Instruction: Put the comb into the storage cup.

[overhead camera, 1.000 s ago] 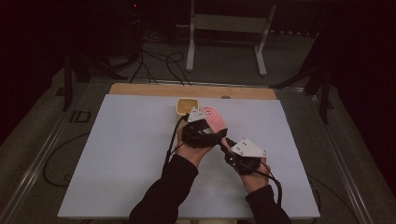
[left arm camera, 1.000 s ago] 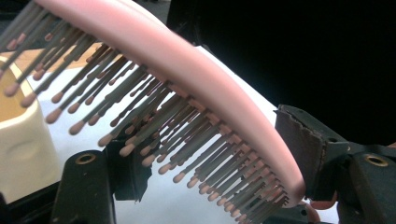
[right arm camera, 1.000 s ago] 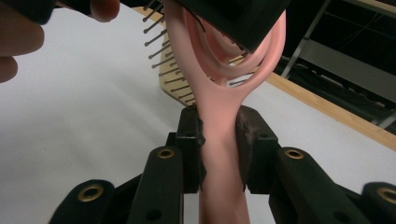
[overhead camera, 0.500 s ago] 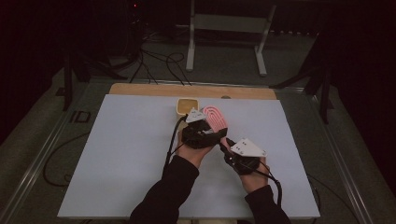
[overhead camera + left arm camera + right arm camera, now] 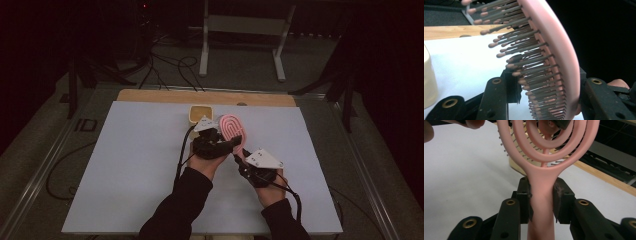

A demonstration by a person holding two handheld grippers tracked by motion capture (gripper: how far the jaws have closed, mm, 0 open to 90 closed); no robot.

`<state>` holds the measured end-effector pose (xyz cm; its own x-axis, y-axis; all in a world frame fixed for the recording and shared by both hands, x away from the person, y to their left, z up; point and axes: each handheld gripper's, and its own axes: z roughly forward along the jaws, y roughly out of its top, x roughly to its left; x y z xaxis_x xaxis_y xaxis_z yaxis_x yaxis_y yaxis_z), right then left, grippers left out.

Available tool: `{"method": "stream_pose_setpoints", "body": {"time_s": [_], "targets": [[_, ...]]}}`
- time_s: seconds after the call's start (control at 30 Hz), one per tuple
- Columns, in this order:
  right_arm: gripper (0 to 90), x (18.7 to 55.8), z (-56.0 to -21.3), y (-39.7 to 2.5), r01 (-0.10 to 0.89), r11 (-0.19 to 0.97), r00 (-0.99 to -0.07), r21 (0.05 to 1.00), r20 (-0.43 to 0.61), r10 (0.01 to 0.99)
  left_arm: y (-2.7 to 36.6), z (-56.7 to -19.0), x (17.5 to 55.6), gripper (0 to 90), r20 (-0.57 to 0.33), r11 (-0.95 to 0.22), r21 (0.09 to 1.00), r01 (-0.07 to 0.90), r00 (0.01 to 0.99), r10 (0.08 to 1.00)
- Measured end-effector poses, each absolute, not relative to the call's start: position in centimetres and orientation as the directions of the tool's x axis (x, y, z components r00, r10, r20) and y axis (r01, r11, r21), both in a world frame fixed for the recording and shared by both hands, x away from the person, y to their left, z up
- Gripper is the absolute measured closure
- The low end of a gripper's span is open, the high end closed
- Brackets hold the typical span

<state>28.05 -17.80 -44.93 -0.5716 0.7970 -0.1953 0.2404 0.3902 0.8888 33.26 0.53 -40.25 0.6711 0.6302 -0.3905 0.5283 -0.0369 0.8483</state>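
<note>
In the right gripper view, the right gripper (image 5: 541,203) has its two black jaws clenched on the handle of a pink hairbrush (image 5: 541,195), one jaw pressed to each side of the neck just below the oval head. From there the head rises toward twelve o'clock, showing its open back of nested pink loops.

In the left gripper view, the left gripper (image 5: 544,97) has the brush's head between its jaws: the jaw at five o'clock lies against the smooth pink back, while the jaw at seven o'clock stands at the bristle tips. Whether that side truly presses on the bristles cannot be told, but the head sits framed by both jaws. The grey bristles (image 5: 524,62) with pink tips point toward nine o'clock.

In the high view, the hairbrush (image 5: 233,128) is held above the white table (image 5: 125,175) near its middle, the left gripper (image 5: 220,145) at the head's seven o'clock and the right gripper (image 5: 250,162) at its five o'clock, on the handle. A small yellow cup (image 5: 200,113) stands just beside the brush at its ten o'clock.
</note>
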Motion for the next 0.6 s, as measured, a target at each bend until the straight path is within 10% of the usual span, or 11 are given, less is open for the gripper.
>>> {"method": "stream_pose_setpoints", "body": {"time_s": [0.37, 0.6], "targets": [[65.7, 28.10, -44.95, -17.78, 0.243, 0.369, -0.587, 0.897, -0.166, 0.792, 0.54, -40.09, 33.14, 63.7, -0.396, -0.035, 0.849, 0.527, 0.680, 0.617], [43.9, 28.54, -45.06, -17.96, 0.261, 0.350, -0.624, 0.900, -0.120, 0.772, 0.86, -39.93, 33.27, 63.9, -0.394, -0.026, 0.851, 0.524, 0.670, 0.629]]}}
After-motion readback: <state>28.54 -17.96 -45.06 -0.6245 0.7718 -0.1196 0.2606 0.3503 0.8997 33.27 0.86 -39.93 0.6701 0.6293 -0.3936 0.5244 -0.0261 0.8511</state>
